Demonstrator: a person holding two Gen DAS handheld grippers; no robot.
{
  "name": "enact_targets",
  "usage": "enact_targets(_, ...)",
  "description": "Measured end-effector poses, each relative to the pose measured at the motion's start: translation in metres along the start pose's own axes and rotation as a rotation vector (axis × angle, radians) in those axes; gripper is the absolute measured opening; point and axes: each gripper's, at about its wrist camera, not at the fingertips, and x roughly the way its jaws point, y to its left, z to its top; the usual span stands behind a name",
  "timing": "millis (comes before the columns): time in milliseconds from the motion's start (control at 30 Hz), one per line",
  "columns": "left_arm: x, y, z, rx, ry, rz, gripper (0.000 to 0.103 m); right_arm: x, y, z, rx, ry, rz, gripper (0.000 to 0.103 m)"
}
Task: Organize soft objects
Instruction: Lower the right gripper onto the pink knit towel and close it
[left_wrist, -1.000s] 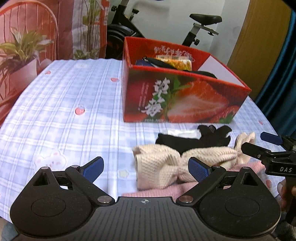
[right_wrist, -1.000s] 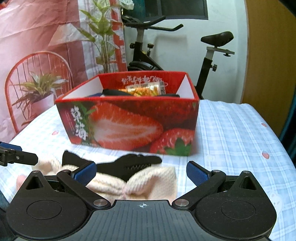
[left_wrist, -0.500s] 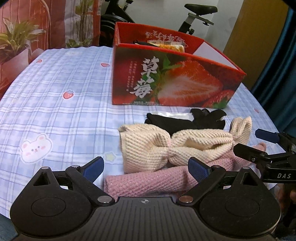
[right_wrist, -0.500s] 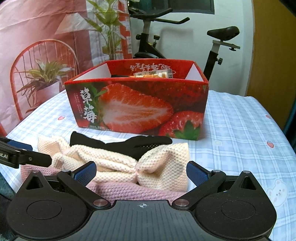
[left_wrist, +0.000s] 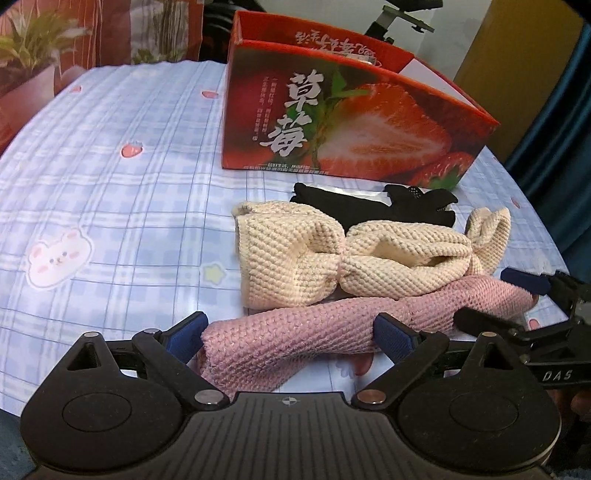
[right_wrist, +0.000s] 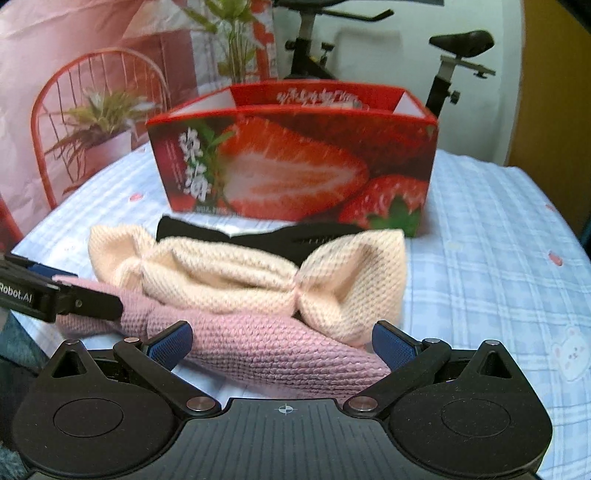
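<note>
Approach to the pink knitted roll (left_wrist: 332, 332) is judged to be the step in hand. The roll is laid on the checked tablecloth (left_wrist: 110, 206), in front of the strawberry-printed carton (left_wrist: 351, 122) and farthest from it of the three soft things; a cream knitted bow-shaped piece (left_wrist: 332, 258) is set just behind it, touching it, and a black glove (left_wrist: 388, 205) lies between that piece and the carton. The left gripper (left_wrist: 291, 332) is held with its jaws spread wide, one blue pad to each side of the roll's end farthest from the right gripper (right_wrist: 282, 341), nothing clamped. The right gripper is likewise spread, its pads flanking the other end. Each tool is seen in the other's view at the roll's far end.

For the next move, a closing of both sets of jaws on the roll is thought to be called for, then a lift toward the carton, with care that the cream piece is not dragged along.

The carton's contents are hidden behind its front wall. Whether the pads already touch the knit cannot be told. The glove is largely covered by the cream piece, and the right wrist view is blurred.
</note>
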Motion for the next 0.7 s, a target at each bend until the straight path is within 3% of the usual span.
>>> enact_targets(233, 0.013, 0.003, 0.004, -0.006, 0.010, -0.007, 0.095, 0.021, -0.008, -0.004, 0.040, 0.062, 0.023, 0.102)
enact_targets(700, 0.040, 0.003, 0.036, 0.020, -0.015, 0.014, 0.095, 0.056, -0.020, 0.025, 0.039, 0.075, 0.012, 0.102)
